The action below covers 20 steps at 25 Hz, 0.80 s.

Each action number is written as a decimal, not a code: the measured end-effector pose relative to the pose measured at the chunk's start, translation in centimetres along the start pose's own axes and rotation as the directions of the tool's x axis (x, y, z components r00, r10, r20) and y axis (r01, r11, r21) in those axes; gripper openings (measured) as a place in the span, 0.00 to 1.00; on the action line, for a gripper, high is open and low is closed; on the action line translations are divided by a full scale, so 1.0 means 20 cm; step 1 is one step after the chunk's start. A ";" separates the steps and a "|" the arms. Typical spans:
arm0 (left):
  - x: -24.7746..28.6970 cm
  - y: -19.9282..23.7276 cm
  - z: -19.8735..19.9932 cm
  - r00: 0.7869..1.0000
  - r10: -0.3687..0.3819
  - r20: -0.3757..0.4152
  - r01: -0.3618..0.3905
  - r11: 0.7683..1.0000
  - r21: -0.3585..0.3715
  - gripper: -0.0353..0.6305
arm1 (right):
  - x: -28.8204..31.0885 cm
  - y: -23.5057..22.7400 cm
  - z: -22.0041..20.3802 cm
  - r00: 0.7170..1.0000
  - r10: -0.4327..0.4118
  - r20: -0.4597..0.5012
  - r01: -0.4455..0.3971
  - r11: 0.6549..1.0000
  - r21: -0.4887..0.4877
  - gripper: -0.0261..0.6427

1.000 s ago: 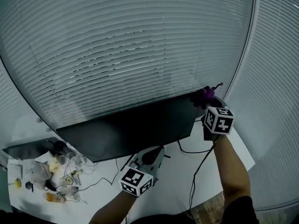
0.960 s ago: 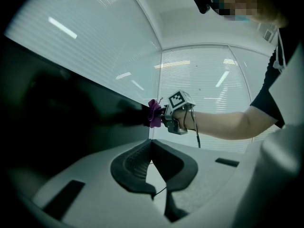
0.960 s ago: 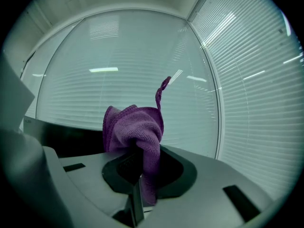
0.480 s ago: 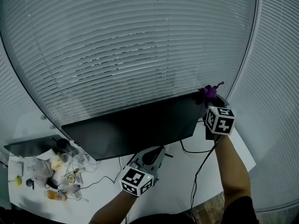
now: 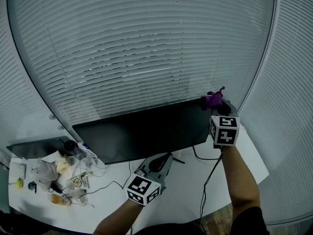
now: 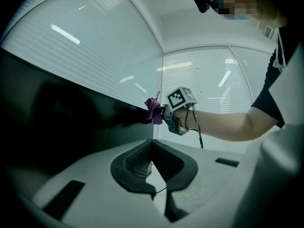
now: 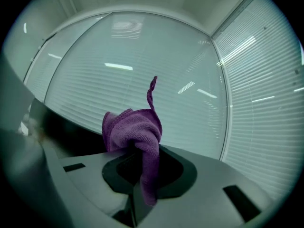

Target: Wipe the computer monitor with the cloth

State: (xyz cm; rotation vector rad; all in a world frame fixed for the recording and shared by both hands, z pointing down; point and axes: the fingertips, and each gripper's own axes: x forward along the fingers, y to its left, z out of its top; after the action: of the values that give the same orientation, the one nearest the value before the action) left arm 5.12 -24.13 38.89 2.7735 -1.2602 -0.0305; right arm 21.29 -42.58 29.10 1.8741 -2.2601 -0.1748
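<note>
A wide black monitor [image 5: 146, 133] stands on the white desk [image 5: 186, 199], its screen dark. My right gripper [image 5: 218, 106] is at the monitor's top right corner, shut on a purple cloth [image 5: 213, 100]. In the right gripper view the cloth [image 7: 135, 129] bunches above the jaws of the right gripper [image 7: 142, 151] and a strip hangs down between them, with the monitor's edge [image 7: 61, 132] to the left. My left gripper [image 5: 164, 157] hovers low in front of the monitor's lower middle, shut and holding nothing. From the left gripper view, that gripper [image 6: 152, 145] faces the dark screen [image 6: 71, 122] and the cloth [image 6: 153, 110].
Closed window blinds [image 5: 142, 48] curve behind the desk. A heap of small clutter and thin wires [image 5: 63, 173] lies at the desk's left, beside a dark flat device [image 5: 34, 151]. A black cable [image 5: 206, 177] runs from the monitor's right side towards the desk's front edge.
The head view has shifted, so the monitor sits further right in the picture. My right gripper has turned slightly at the top right corner, still holding the cloth. The left gripper has stayed put.
</note>
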 end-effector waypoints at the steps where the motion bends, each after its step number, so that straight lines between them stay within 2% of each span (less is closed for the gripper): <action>1: -0.02 0.00 0.02 1.000 0.003 0.004 -0.003 1.000 -0.001 0.06 | 0.00 0.04 0.03 1.000 0.014 0.000 -0.014 1.000 -0.008 0.14; 7: -0.17 0.00 0.09 0.999 0.034 0.014 -0.034 0.999 -0.002 0.06 | -0.05 0.30 0.15 0.997 0.082 0.001 -0.082 0.996 -0.026 0.14; 20: -0.72 0.18 0.13 0.978 0.204 0.041 -0.204 0.979 -0.014 0.06 | -0.15 1.06 0.34 0.961 0.276 0.028 -0.274 0.960 -0.049 0.14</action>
State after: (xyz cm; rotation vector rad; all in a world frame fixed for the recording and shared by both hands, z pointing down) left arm -7.22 -15.78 36.24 2.6337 -1.5437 -0.0804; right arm -0.11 -35.88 26.84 1.5245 -2.4866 -0.2137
